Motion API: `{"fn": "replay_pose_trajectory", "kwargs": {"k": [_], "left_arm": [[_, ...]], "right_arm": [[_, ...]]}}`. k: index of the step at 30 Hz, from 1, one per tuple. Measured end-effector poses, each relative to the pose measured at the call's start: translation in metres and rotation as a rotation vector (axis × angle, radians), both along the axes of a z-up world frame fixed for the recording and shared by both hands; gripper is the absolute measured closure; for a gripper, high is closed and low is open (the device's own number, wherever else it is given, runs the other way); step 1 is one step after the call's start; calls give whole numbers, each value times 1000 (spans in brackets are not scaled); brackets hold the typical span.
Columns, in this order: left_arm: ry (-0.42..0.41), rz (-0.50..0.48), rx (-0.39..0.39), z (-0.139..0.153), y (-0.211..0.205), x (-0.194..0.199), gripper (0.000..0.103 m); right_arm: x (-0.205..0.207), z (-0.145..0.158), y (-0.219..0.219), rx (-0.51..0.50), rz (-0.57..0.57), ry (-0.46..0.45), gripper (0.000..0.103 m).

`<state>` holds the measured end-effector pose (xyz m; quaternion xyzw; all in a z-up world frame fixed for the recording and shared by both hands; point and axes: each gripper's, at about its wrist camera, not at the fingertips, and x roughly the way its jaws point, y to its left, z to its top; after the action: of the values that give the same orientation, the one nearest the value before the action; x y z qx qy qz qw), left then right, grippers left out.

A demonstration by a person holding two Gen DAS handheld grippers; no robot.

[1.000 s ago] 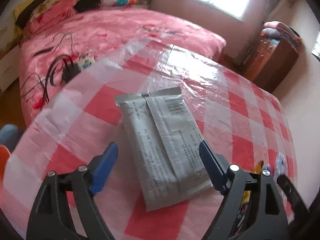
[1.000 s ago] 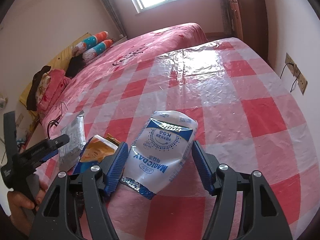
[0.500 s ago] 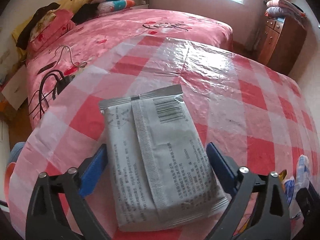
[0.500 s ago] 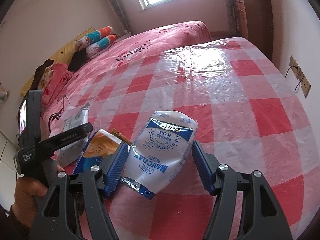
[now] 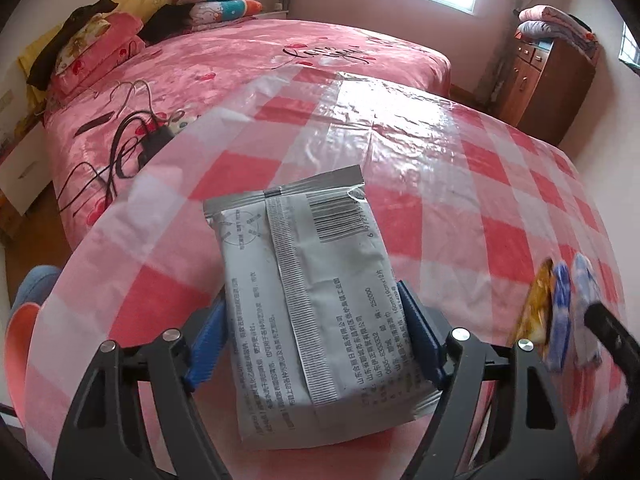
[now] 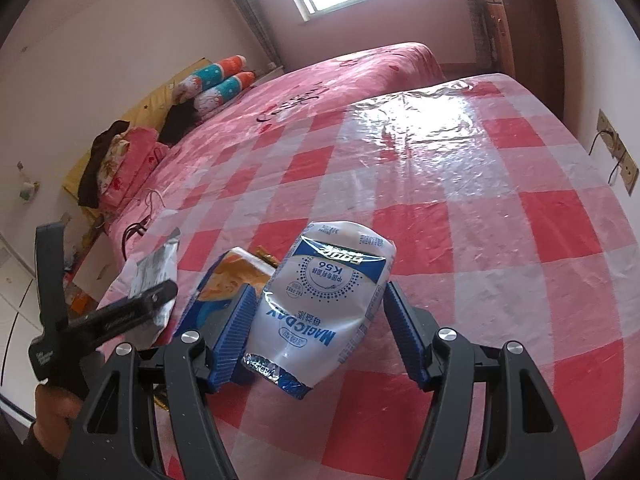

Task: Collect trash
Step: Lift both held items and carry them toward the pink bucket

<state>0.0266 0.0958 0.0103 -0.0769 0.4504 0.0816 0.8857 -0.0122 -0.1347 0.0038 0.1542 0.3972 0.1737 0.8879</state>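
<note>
A grey foil packet [image 5: 304,300], printed side and barcode up, lies lengthwise between the blue pads of my left gripper [image 5: 314,340]. The jaws are closing and both pads touch its long edges. In the right wrist view the same packet [image 6: 154,268] sticks up at the left by the table's edge. My right gripper [image 6: 318,328] is shut on a white and blue pouch [image 6: 328,296], which stays fixed between its pads. An orange and blue wrapper [image 6: 228,276] sits just outside its left finger. In the left wrist view these wrappers [image 5: 560,312] show edge-on at the right.
The table wears a glossy red and white checked cloth [image 6: 480,240]. Beyond it stands a bed with a pink cover [image 5: 280,52], with black cables [image 5: 152,140] on it. A wooden cabinet [image 5: 548,80] stands at the far right. A wall socket [image 6: 616,156] is beside the table.
My left gripper has moved forward over the grey packet, and its jaws have come in from clear of it to touching its sides. The right gripper keeps hold of the pouch.
</note>
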Motion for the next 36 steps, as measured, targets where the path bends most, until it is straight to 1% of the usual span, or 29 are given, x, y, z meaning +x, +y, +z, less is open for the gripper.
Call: {"fn": "replay_pose_trajectory", "kwargs": {"k": [3,6,7,12,15,23,31,36], "left_arm": [[-3,-12,-14,0,4,-17,25],[-7,-26,-41,1,9,-34,25],[-8,-31,-47,1,11,-39,25],[-15,-58,-72,1,19,-63,25],[-15,-84,-68,1,20,-77,25],[-29,-134,-80,0,30,-107,25],[-48,-155,-127,4,44,-132,25],[-66,-159,-137,8,55,-147,25]], "right_arm": [[-4,2,2,10,12,-11,37],[-10,2,1,66,23,-7,37],[-10,3,0,70,22,-7,37],[-21,10,4,54,14,-31,37],[-32,19,8,49,17,-52,37],[-60,33,32,-14,51,-75,37],[-78,39,54,-8,106,-68,37],[-88,45,73,3,155,-68,37]]}}
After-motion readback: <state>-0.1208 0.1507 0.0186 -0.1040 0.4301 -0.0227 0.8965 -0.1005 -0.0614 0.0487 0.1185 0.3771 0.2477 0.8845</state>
